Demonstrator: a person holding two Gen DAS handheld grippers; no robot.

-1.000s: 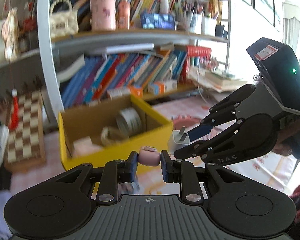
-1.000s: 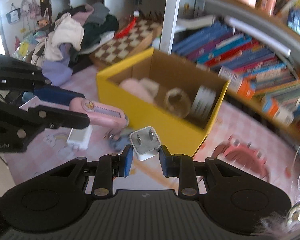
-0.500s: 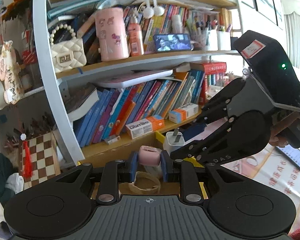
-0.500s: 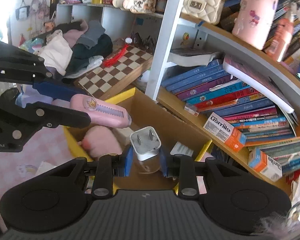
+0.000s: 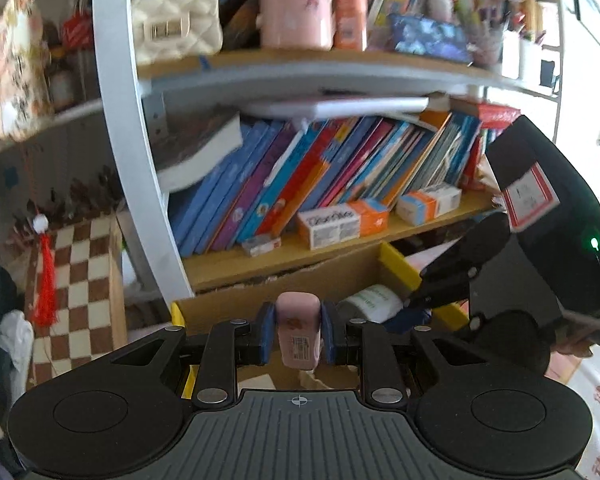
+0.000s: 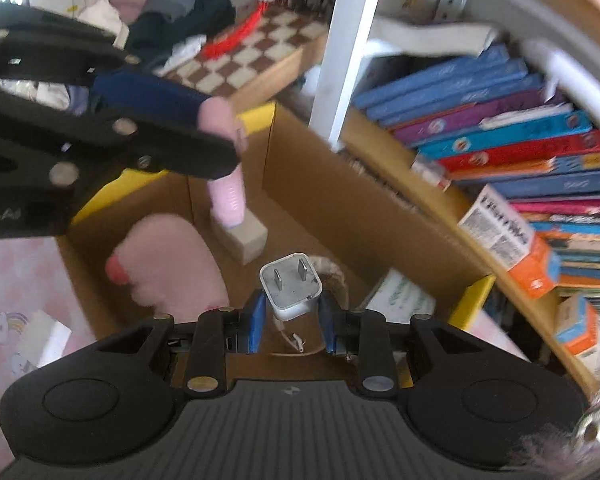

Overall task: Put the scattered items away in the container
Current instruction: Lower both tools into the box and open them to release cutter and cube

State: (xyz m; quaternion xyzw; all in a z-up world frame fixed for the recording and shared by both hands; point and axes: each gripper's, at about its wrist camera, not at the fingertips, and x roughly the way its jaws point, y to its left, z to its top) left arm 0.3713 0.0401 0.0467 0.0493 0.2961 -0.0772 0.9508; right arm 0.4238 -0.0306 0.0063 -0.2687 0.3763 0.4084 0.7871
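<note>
My left gripper [image 5: 298, 330] is shut on a pink comb-like item [image 5: 299, 330] and holds it over the yellow cardboard box [image 5: 396, 260]. In the right wrist view the pink item [image 6: 228, 188] hangs tip-down inside the box [image 6: 470, 300], its tip touching a beige block [image 6: 246, 240]. My right gripper [image 6: 291, 312] is shut on a white plug charger [image 6: 291, 288], prongs up, above the box's inside. The right gripper also shows at the right of the left wrist view [image 5: 452, 284].
Inside the box lie a pink plush [image 6: 168, 264], a tape roll [image 6: 332, 272] and a white packet [image 6: 400, 296]. A bookshelf [image 5: 340, 200] stands close behind the box. A chessboard [image 5: 72, 280] and clothes [image 6: 160, 12] lie to the left. A small white item [image 6: 44, 336] lies on the pink mat.
Both grippers have moved forward and down over the box. The pink item has tilted from level to tip-down inside the box. The charger stays gripped.
</note>
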